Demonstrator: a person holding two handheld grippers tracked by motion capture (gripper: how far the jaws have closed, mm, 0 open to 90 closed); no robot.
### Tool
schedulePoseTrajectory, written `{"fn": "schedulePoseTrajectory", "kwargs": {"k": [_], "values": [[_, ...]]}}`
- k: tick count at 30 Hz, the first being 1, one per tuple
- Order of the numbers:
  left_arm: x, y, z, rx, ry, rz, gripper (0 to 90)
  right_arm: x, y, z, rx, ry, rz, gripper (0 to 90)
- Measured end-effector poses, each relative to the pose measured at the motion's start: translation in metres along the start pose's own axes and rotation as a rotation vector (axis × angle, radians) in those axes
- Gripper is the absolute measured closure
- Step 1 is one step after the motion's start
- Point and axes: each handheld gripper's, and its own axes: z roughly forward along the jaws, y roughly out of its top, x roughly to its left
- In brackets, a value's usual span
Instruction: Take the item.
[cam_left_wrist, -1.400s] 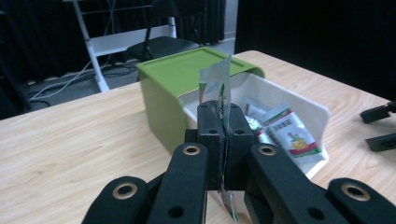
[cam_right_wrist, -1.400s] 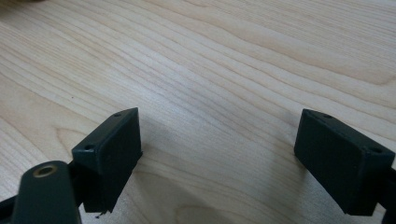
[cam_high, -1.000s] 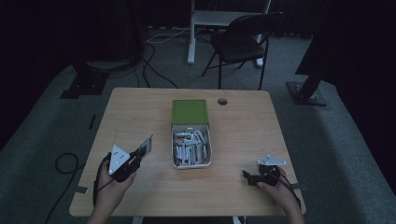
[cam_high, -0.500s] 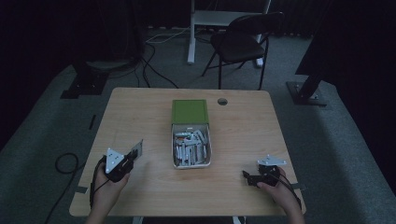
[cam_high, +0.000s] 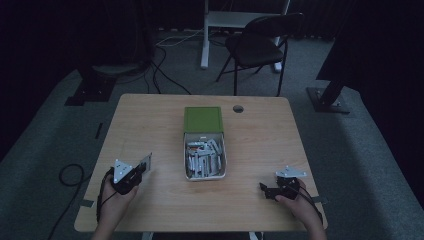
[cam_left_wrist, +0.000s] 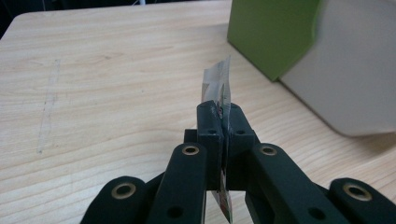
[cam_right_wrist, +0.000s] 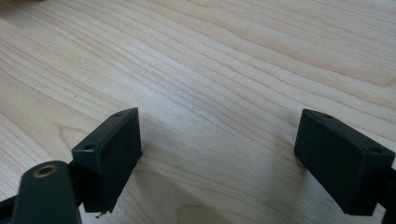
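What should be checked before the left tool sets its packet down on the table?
1. Left tool shut on the packet: ok.
2. Packet stands above the jaws, not slipping out: ok.
3. Bare table ahead of the packet: ok.
4. Packet apart from the box and its green lid: ok.
5. Right tool open, nothing between its jaws: ok.
6. Packet's lower end touching the table: cannot tell.

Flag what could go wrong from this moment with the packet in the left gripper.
The left gripper pinches a thin, floppy packet by a narrow strip, so it might slip or bend when set down. The white box of packets sits close by on the table; a swing toward it could nudge it.
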Motion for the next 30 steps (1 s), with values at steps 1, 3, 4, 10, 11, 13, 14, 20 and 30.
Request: {"fn": "schedulePoseTrajectory", "kwargs": {"k": [1, 3, 4, 10, 11, 13, 14, 20, 30], "values": [[0.001, -0.001, 0.000, 0.005, 0.002, -0.002, 88.3, 0.000, 0.000, 0.000, 0.000, 0.000, 0.000, 14.4], [0.001, -0.002, 0.001, 0.011, 0.005, -0.013, 88.3, 0.000, 0.000, 0.000, 0.000, 0.001, -0.001, 14.4], [0.001, -0.002, 0.002, 0.010, 0.004, -0.017, 88.3, 0.000, 0.000, 0.000, 0.000, 0.001, 0.000, 14.4], [0.002, -0.005, 0.003, 0.027, 0.016, -0.015, 87.1, 0.000, 0.000, 0.000, 0.001, 0.002, -0.003, 14.5], [0.003, -0.005, 0.004, 0.029, 0.013, -0.020, 86.5, 0.000, 0.000, 0.000, 0.001, 0.002, -0.003, 14.5], [0.004, -0.006, 0.005, 0.038, 0.013, -0.032, 85.7, 0.000, 0.000, 0.000, 0.001, 0.003, -0.003, 14.5], [0.004, -0.007, 0.005, 0.041, 0.016, -0.035, 84.0, 0.000, 0.000, 0.000, 0.001, 0.003, -0.004, 14.4], [0.009, -0.012, 0.007, 0.063, 0.030, -0.056, 81.7, 0.000, 0.000, 0.000, 0.001, 0.004, -0.004, 14.5], [0.027, -0.016, 0.009, 0.081, 0.082, -0.091, 69.0, 0.000, 0.000, 0.000, 0.001, 0.004, -0.004, 14.5]]}}
